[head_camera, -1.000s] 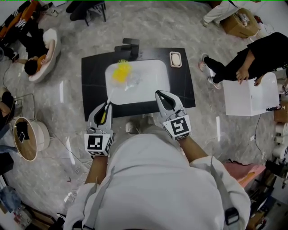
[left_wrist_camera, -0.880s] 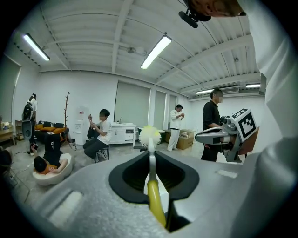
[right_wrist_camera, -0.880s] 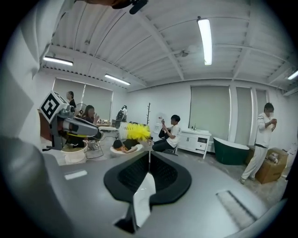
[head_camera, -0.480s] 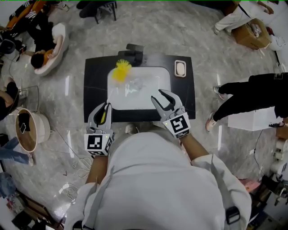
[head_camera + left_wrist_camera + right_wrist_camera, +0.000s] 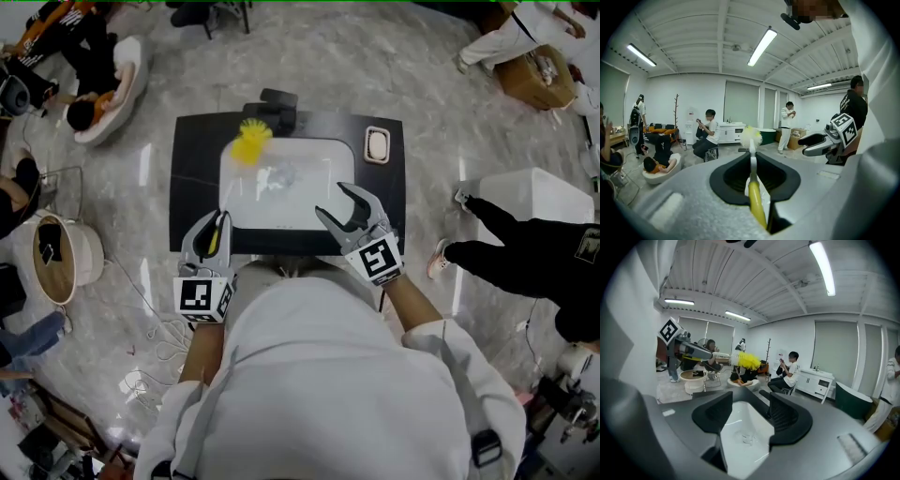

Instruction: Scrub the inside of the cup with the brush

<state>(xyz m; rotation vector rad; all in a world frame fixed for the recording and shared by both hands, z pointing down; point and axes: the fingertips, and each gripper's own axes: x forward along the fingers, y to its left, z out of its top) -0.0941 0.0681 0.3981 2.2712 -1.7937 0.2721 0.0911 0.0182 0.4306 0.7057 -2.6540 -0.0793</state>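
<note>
A clear cup [image 5: 281,176] lies in the white sink [image 5: 319,202], faint against the basin. It also shows below my right gripper's jaws as a glassy shape [image 5: 749,439]. My left gripper [image 5: 219,223] is shut on the yellow handle of the brush [image 5: 755,199]. The brush's fluffy yellow head [image 5: 249,142] hangs over the sink's far left corner. My right gripper [image 5: 335,202] hovers over the sink's front right part. Its jaws have just been opening and stand wide with nothing between them [image 5: 750,411].
The sink sits in a black counter [image 5: 192,178], with a dark faucet [image 5: 274,99] at the back and a soap dish [image 5: 376,143] at the back right. A white box [image 5: 530,202] and a person in black stand to the right. Other people sit at the far left.
My right gripper's jaws went from shut to wide open as it moved forward over the sink. The brush in my left gripper shifted slightly. The person in black on the right has moved nearer.
</note>
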